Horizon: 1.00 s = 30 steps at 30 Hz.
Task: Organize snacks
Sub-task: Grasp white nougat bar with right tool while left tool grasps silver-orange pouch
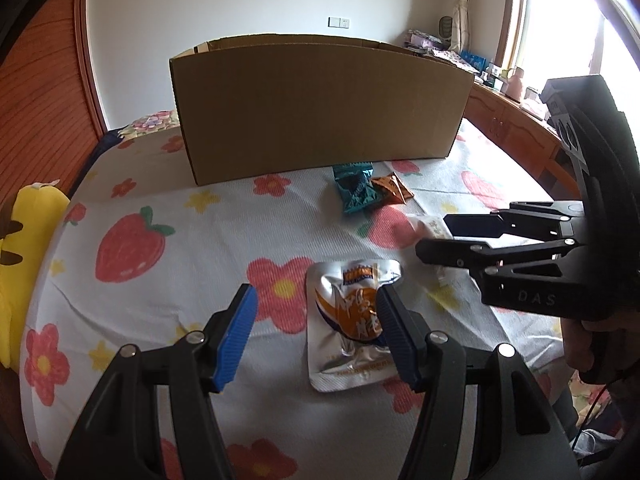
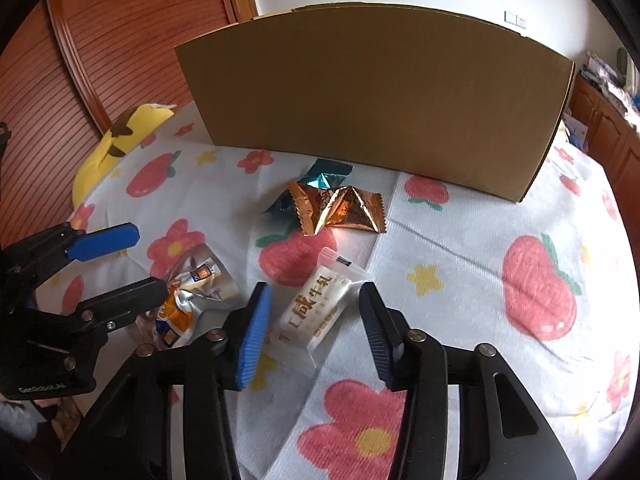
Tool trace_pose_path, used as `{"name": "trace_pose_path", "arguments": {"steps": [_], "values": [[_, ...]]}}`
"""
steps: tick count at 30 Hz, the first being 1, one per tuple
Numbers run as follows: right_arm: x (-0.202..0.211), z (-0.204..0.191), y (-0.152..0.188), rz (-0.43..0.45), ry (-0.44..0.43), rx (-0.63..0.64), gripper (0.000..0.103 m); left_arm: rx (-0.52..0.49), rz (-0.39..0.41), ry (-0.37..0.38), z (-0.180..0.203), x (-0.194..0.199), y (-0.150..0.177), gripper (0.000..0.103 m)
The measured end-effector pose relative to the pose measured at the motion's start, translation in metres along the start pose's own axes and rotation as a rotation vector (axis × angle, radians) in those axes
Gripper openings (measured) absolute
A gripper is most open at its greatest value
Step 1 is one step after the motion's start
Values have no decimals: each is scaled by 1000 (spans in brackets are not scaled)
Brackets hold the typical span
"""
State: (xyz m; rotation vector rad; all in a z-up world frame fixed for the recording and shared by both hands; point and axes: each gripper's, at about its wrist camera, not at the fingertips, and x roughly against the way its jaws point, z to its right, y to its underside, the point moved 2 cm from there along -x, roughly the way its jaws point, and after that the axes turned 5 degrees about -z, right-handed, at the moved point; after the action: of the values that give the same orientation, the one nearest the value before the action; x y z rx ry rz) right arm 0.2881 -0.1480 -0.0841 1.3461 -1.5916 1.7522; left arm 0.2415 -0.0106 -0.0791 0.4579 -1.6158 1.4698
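Two packets sit between my two sets of jaws, one each, and neither is gripped yet. My left gripper (image 1: pixel 314 334) stands about half open over the crinkled silver foil pouch with orange print (image 1: pixel 352 324); the right-hand pad rests against the pouch's edge, while the left-hand pad is well clear of it. My right gripper (image 2: pixel 314 330) is also partly open, straddling the small white translucent candy packet (image 2: pixel 320 308), with bedsheet showing on both sides of it.

Both lie flat on the strawberry-and-flower printed bedsheet (image 2: pixel 480 240), so I judge the careful move is to press the fingertips down into the soft cover and close across each packet's narrow width. Flat foil can slide out from under a pad, so I should centre the left jaws on the pouch first. The soft bed may also give way and let the sheet bunch into the grip.

The open brown cardboard box (image 1: pixel 320 108) stands behind, and seems the likely place for the snacks. Near its base lie a teal foil wrapper (image 1: pixel 354 190) and a copper-orange foil wrapper (image 2: pixel 340 208), touching each other.

As for writing, the white packet shows large gold characters and the letters "T L". The pouch's label is too blurred to read. My right gripper's body, seen from the left wrist, bears "DAS".
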Motion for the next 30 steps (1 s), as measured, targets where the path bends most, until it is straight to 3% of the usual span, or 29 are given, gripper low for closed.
{"name": "trace_pose_path", "arguments": {"steps": [4, 18, 30], "values": [[-1, 0, 2, -2, 48, 26, 22, 5, -6, 12, 3, -1, 1, 62], [-1, 1, 7, 23, 58, 36, 21, -16, -77, 34, 18, -19, -1, 67], [-2, -4, 9, 35, 78, 48, 21, -56, -78, -29, 30, -29, -5, 72]]}}
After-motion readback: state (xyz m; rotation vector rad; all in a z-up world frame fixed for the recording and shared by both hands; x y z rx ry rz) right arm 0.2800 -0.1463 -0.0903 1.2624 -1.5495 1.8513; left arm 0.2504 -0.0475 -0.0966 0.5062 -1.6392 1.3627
